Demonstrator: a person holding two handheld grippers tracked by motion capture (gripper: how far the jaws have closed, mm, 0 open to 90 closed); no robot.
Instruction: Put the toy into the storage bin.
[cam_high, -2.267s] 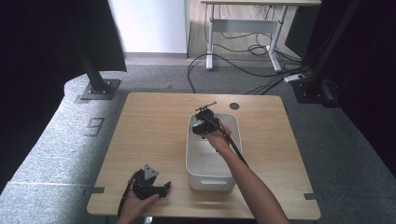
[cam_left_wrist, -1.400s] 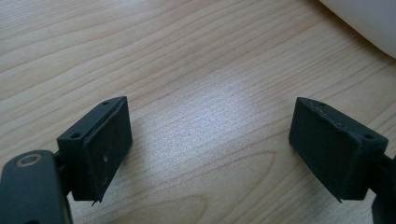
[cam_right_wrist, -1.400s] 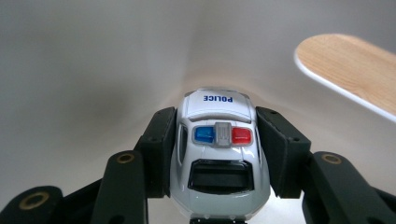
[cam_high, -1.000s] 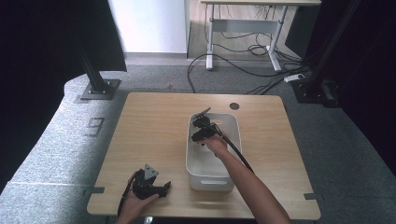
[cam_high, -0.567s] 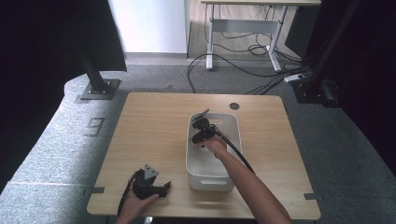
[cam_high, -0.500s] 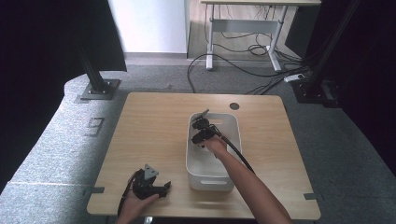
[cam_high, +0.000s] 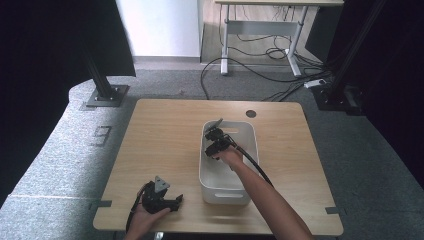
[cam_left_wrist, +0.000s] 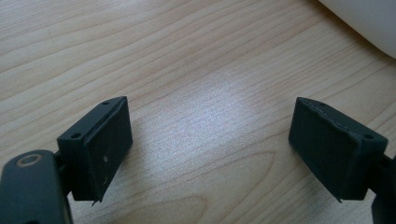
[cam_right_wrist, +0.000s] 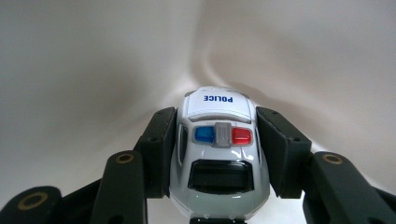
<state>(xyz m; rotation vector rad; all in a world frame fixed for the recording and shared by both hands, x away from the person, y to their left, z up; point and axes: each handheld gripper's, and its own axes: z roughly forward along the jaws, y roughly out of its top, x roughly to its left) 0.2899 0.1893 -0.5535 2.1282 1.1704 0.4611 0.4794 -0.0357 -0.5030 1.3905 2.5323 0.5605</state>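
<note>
Once the right gripper (cam_right_wrist: 217, 154) had descended into the white plastic bin (cam_high: 250, 145), its fingers clamped the white toy police car (cam_right_wrist: 218, 140), ready for release; left fingers (cam_left_wrist: 98, 149) stood wide open, empty.

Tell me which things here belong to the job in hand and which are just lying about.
Part of the job:
- toy police car, clamped in the right gripper
- white bin, which the right gripper reaches into

Just lying about:
- left gripper, open over bare wood near the table edge
- cables on the floor
- desk beyond the table
</note>
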